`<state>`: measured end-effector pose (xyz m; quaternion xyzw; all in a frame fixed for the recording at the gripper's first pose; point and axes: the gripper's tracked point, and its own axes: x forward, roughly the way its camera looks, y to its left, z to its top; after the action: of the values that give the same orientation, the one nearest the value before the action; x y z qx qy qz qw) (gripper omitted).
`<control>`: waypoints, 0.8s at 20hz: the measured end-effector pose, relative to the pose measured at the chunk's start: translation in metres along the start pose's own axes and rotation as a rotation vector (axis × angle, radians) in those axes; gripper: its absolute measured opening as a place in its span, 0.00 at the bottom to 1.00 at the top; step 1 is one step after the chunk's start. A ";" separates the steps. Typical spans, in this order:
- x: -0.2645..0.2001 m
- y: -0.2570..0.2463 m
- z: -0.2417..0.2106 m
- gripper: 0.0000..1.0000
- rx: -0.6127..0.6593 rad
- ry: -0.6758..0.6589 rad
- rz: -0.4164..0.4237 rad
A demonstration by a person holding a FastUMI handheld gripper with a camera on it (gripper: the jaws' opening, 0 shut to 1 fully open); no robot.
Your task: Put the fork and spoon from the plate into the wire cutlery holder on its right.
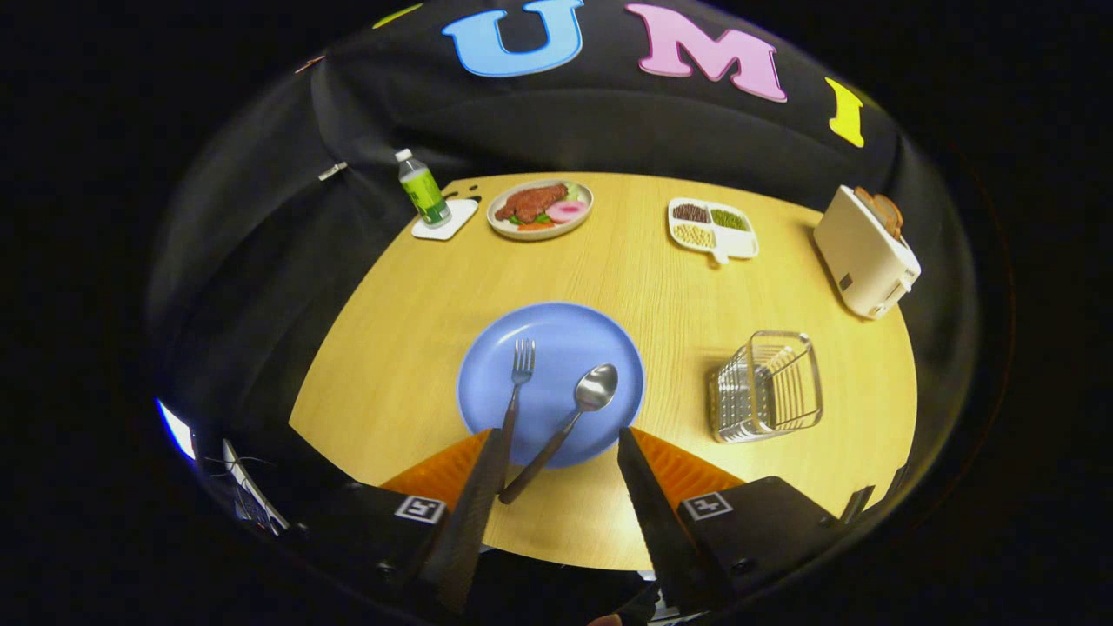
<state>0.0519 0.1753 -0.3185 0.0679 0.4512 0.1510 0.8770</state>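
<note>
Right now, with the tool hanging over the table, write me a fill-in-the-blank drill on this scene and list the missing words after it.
1. The metal fork and metal spoon lie on the round ____ plate.
2. The wire cutlery holder is ____: no cutlery in it.
3. The tool has its fingers ____, gripping nothing.
4. On the plate, the fork lies to the ____ of the spoon.

Missing words: blue; empty; open; left
</note>
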 end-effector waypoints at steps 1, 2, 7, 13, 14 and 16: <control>0.012 -0.001 -0.004 0.71 0.020 0.020 -0.005; 0.024 -0.003 -0.007 0.70 0.035 0.038 -0.019; 0.062 -0.001 -0.023 0.71 0.094 0.112 -0.043; 0.093 -0.005 -0.034 0.55 0.118 0.161 -0.102; 0.092 -0.008 -0.034 0.45 0.123 0.167 -0.119; 0.098 -0.010 -0.038 0.31 0.131 0.189 -0.138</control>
<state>0.0772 0.1969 -0.4188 0.0792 0.5441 0.0662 0.8326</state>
